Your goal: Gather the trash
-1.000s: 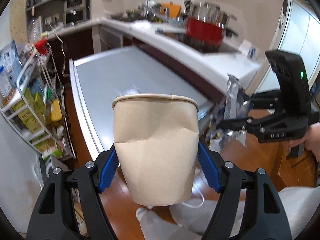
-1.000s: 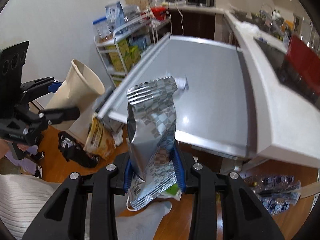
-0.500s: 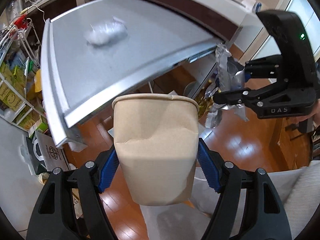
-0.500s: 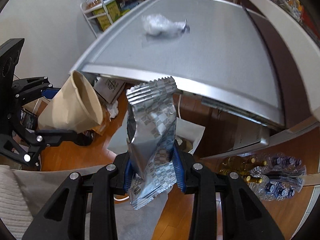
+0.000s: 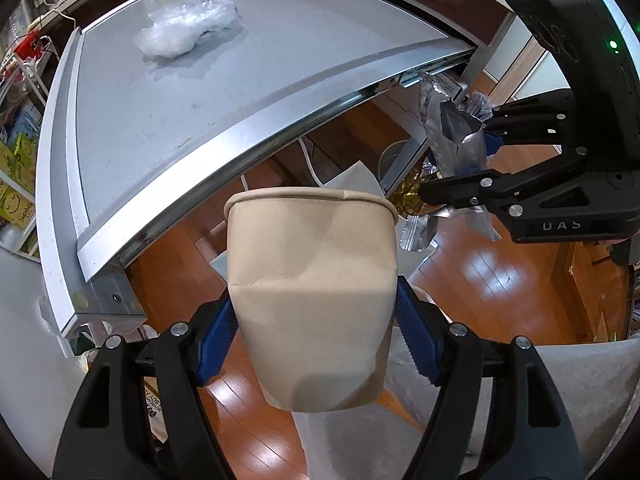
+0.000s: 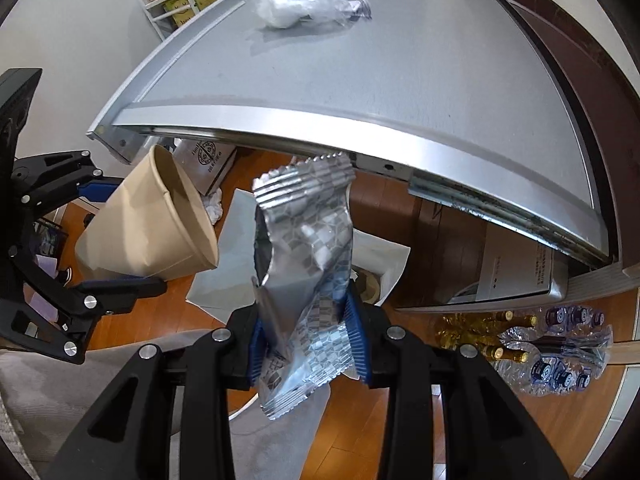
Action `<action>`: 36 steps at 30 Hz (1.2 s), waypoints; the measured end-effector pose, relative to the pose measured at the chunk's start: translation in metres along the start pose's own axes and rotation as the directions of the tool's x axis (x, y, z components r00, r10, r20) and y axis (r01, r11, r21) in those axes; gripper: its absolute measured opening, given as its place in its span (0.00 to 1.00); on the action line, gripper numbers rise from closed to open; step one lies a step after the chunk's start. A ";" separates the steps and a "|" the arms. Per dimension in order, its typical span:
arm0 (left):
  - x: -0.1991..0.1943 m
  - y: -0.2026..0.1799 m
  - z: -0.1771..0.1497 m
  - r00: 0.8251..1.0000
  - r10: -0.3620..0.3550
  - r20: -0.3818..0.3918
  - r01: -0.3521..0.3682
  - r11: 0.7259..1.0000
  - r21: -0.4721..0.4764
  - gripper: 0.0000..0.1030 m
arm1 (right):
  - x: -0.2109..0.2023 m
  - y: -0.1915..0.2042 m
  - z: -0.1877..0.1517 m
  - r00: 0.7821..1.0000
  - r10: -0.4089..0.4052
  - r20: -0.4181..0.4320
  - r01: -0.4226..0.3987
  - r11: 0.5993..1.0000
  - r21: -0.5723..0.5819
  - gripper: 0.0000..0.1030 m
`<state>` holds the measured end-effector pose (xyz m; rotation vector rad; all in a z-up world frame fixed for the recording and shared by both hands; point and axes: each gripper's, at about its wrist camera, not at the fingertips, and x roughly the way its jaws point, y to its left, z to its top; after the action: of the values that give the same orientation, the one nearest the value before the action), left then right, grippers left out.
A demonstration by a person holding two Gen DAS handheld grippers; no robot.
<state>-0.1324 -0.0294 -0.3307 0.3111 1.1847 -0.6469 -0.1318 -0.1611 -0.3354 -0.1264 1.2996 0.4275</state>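
Observation:
My left gripper [image 5: 316, 340] is shut on a dented brown paper cup [image 5: 312, 300], held below the front edge of the grey table [image 5: 168, 120]; the cup also shows in the right wrist view [image 6: 152, 224]. My right gripper [image 6: 308, 340] is shut on a torn silver snack wrapper [image 6: 308, 248], to the right of the cup; the wrapper also shows in the left wrist view [image 5: 452, 132]. A crumpled clear plastic bag [image 5: 188, 32] lies on the far part of the table, also seen in the right wrist view [image 6: 304, 4]. A white open bag [image 6: 376, 256] stands on the floor under both grippers.
A wire shelf with boxes [image 5: 16, 160] stands left of the table. Packed plastic bottles [image 6: 560, 356] and gold-topped bottles [image 6: 472, 328] lie on the wooden floor at the right. A cardboard box [image 6: 208, 160] sits under the table.
Both grippers have tilted down and dropped below the table edge with their loads still held. The table top and plastic bag now sit higher in both views.

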 end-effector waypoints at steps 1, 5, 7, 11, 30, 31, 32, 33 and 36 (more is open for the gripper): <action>-0.001 -0.001 0.000 1.000 0.002 0.002 -0.002 1.000 0.001 0.71 | -0.001 -0.001 0.000 1.000 0.001 0.005 -0.001 1.000 0.009 0.37; 0.001 -0.003 0.005 1.000 0.008 -0.003 -0.008 1.000 -0.004 0.72 | 0.000 -0.005 0.003 1.000 -0.002 -0.001 0.002 1.000 0.021 0.41; 0.002 0.000 0.006 1.000 0.005 -0.004 -0.005 1.000 -0.010 0.72 | 0.002 -0.005 0.005 1.000 -0.007 -0.009 0.007 1.000 0.019 0.46; 0.000 0.003 0.008 1.000 0.002 -0.006 -0.002 1.000 -0.011 0.77 | 0.000 -0.008 0.005 1.000 -0.002 -0.009 0.002 0.999 0.041 0.57; -0.047 0.014 0.002 0.997 0.046 0.060 -0.043 0.998 -0.046 0.79 | -0.066 -0.012 -0.001 0.998 0.041 0.049 -0.046 0.993 0.106 0.83; -0.054 0.015 0.003 0.996 0.050 0.077 -0.046 0.998 -0.052 0.82 | -0.076 -0.010 0.002 0.997 0.036 0.068 -0.043 0.994 0.105 0.85; -0.060 0.014 0.004 0.994 0.060 0.095 -0.054 0.997 -0.059 0.84 | -0.083 -0.009 0.005 0.996 0.029 0.084 -0.038 0.994 0.104 0.88; -0.067 0.016 0.004 0.991 0.071 0.113 -0.064 0.996 -0.065 0.88 | -0.093 -0.007 0.008 0.994 0.022 0.109 -0.033 0.994 0.103 0.90; -0.084 0.020 0.012 0.979 0.107 0.172 -0.092 0.991 -0.095 0.91 | -0.108 -0.008 0.021 0.988 0.002 0.155 -0.020 0.993 0.113 0.94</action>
<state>-0.1303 0.0050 -0.2504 0.2330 1.0173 -0.5225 -0.1321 -0.1868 -0.2277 0.0106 1.1688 0.3643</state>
